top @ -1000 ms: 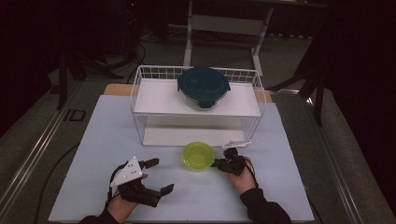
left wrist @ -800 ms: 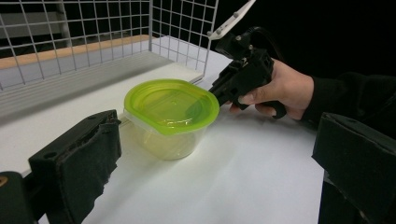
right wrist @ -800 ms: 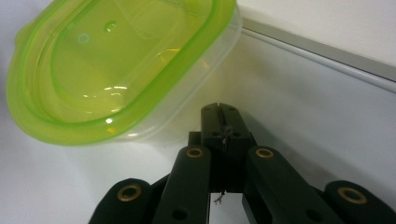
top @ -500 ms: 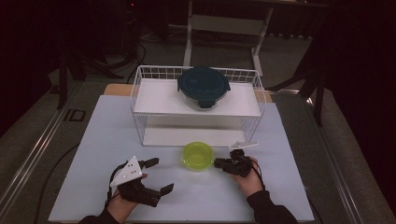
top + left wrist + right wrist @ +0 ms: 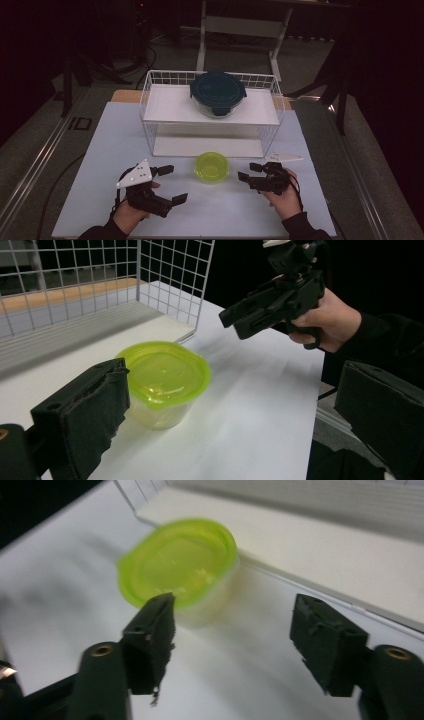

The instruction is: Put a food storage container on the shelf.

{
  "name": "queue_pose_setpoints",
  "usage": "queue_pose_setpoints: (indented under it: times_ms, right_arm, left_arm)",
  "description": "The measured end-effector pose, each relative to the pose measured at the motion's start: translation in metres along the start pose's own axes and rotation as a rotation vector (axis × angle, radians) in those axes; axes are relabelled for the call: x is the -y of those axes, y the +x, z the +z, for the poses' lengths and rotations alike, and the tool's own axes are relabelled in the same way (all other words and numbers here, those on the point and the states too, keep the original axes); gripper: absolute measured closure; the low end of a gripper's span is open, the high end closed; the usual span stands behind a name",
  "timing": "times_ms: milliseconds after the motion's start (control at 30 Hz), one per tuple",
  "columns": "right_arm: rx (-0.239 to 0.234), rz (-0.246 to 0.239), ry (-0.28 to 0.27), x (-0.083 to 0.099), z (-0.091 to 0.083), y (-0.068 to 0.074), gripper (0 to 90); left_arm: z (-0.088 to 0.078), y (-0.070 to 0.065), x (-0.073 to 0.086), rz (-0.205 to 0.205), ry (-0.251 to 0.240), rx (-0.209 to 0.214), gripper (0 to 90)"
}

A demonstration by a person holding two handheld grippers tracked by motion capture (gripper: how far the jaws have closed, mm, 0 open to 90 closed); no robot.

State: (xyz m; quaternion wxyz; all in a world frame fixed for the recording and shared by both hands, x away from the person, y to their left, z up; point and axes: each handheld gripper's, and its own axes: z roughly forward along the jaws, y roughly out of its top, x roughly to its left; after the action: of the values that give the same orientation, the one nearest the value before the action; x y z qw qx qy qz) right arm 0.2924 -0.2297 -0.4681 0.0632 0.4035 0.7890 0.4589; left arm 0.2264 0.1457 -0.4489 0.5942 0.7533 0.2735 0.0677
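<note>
White table top [image 5: 115, 150], bearing a wire rack [image 5: 150, 130] toward the far edge and, just before it, a small lime-lidded container [image 5: 212, 166]. On the rack's upper shelf, a dark-lidded glass container [image 5: 218, 93].

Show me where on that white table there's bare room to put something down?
The white table is bare left of the wire rack, and along the near edge between the left gripper and right gripper. It is crowded mid-front, where the green-lidded tub sits between the grippers, close before the rack.

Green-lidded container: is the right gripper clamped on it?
No. In the right gripper view the right gripper has its jaws spread, just opened, with the green-lidded container standing free beyond them.
</note>
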Motion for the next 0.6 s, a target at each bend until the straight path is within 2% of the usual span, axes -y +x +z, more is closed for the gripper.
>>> queue_pose_setpoints:
  times_ms: [33, 67, 167, 267, 300, 333, 367, 500, 533, 567, 600]
  right_arm:
    - [-0.025, 0.001, -0.003, -0.002, -0.002, 0.000, 21.5]
    - [-0.045, 0.003, -0.013, -0.003, -0.004, 0.001, 20.0]
    - [-0.059, 0.016, -0.021, -0.008, -0.006, 0.002, 15.9]
    - [-0.082, 0.036, -0.034, -0.014, -0.007, 0.002, 16.1]
    - [-0.082, 0.036, -0.034, -0.014, -0.007, 0.002, 16.1]
    - [-0.097, 0.039, -0.036, -0.019, -0.005, 0.002, 16.6]
    - [-0.097, 0.039, -0.036, -0.019, -0.005, 0.002, 16.6]
    - [-0.104, 0.032, -0.039, -0.025, -0.001, 0.001, 17.1]
    - [-0.121, 0.035, -0.048, -0.028, 0.001, 0.000, 16.2]
    - [-0.121, 0.035, -0.048, -0.028, 0.001, 0.000, 16.2]
    - [-0.123, 0.032, -0.048, -0.030, 0.006, -0.002, 16.6]
  left_arm:
    - [0.001, 0.001, -0.003, -0.008, 0.005, 0.011, 0.8]
    - [0.002, 0.001, -0.007, -0.007, 0.010, 0.003, 0.8]
    - [0.007, 0.004, -0.015, -0.006, 0.031, -0.012, 0.8]
    - [0.013, 0.010, -0.020, -0.055, 0.045, 0.003, 0.8]
    - [0.013, 0.010, -0.020, -0.055, 0.045, 0.003, 0.8]
    - [0.018, 0.016, -0.023, -0.090, 0.067, -0.004, 0.8]
    - [0.018, 0.016, -0.023, -0.090, 0.067, -0.004, 0.8]
    - [0.025, 0.027, -0.027, -0.139, 0.078, -0.004, 0.8]
    - [0.029, 0.032, -0.027, -0.170, 0.074, -0.024, 0.8]
    - [0.029, 0.032, -0.027, -0.170, 0.074, -0.024, 0.9]
    - [0.035, 0.039, -0.027, -0.199, 0.078, -0.013, 0.9]
